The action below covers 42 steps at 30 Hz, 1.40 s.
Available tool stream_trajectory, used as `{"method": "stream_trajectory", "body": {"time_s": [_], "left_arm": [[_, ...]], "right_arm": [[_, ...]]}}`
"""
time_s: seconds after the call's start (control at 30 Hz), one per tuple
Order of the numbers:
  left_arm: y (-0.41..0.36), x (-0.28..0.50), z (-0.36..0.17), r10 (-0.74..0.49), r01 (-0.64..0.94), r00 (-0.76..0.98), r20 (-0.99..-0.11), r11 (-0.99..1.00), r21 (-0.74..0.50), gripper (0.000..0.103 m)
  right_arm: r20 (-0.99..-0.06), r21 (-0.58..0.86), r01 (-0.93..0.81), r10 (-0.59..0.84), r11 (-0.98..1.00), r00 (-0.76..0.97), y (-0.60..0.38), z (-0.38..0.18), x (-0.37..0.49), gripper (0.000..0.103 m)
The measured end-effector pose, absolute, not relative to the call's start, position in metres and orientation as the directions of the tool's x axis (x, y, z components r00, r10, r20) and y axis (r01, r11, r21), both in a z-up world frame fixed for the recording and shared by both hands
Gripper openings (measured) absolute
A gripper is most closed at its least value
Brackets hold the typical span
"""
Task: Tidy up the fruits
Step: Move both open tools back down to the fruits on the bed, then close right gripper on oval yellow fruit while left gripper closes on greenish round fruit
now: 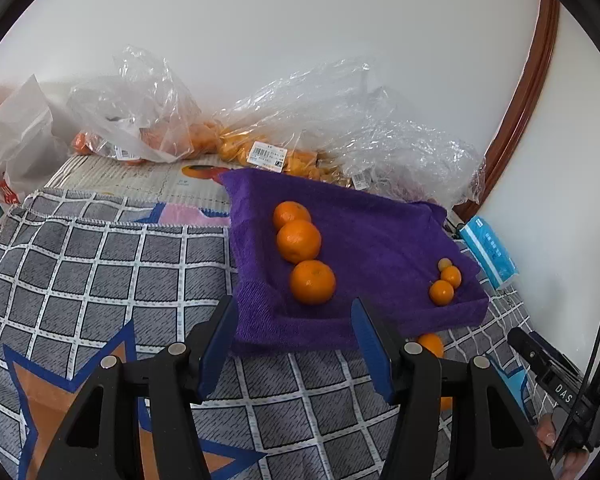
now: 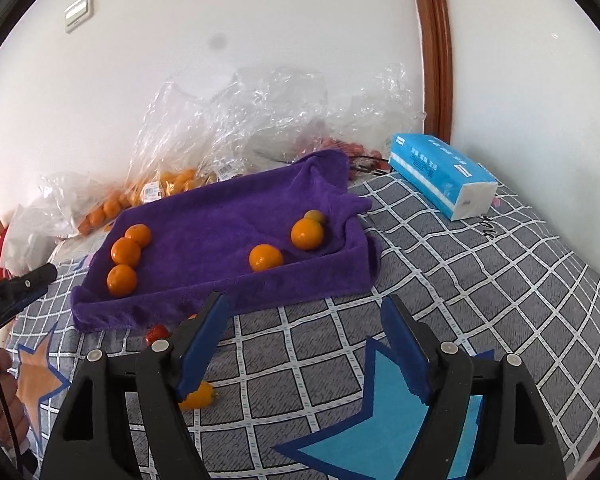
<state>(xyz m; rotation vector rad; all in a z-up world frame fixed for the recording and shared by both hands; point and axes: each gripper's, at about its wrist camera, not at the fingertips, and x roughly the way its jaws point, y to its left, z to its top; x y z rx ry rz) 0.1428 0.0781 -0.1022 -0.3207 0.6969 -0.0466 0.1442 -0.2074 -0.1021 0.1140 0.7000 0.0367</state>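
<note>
A purple towel-lined tray (image 1: pixel 380 240) (image 2: pixel 228 216) sits on the checked cloth. Three large oranges (image 1: pixel 299 241) (image 2: pixel 125 251) lie in a line at its left side. Two small oranges (image 1: pixel 442 292) (image 2: pixel 265 257) and a tiny greenish fruit (image 2: pixel 315 216) lie at its right side. My left gripper (image 1: pixel 292 308) hovers open just in front of the tray's near rim, nothing between its fingers. My right gripper (image 2: pixel 304 300) is open over the cloth before the tray, holding nothing. A small red fruit (image 2: pixel 157 333) and a yellow-orange fruit (image 2: pixel 198 396) lie on the cloth by its left finger.
Clear plastic bags of oranges (image 1: pixel 260 148) (image 2: pixel 172 180) pile up behind the tray against the white wall. A blue tissue pack (image 2: pixel 440 168) (image 1: pixel 488 252) lies at the right. A wooden door frame (image 2: pixel 436 40) rises behind it. A white bag (image 1: pixel 16 140) stands at the far left.
</note>
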Motion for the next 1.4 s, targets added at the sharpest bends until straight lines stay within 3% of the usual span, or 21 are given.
{"method": "stream_trajectory", "body": {"time_s": [0.5,1.07,1.4], "left_arm": [[0.089,0.140,-0.126,-0.170,-0.078,0.770,-0.615,0.931,-0.356,0.056],[0.103,0.144,-0.134,-0.120,-0.144,0.767,-0.631,0.925,-0.351,0.056],[0.104,0.144,-0.135,-0.104,-0.148,0.777,-0.621,0.928,-0.341,0.057]], "right_arm": [[-0.628,0.090,-0.012,0.066,0.996,0.775,-0.186,-0.109,0.142,0.078],[-0.703,0.226,-0.122,0.248,0.966,0.666,-0.174,-0.133,0.148,0.067],[-0.729,0.190,-0.278,0.325,0.942,0.602,-0.140,-0.146,0.140,0.065]]}}
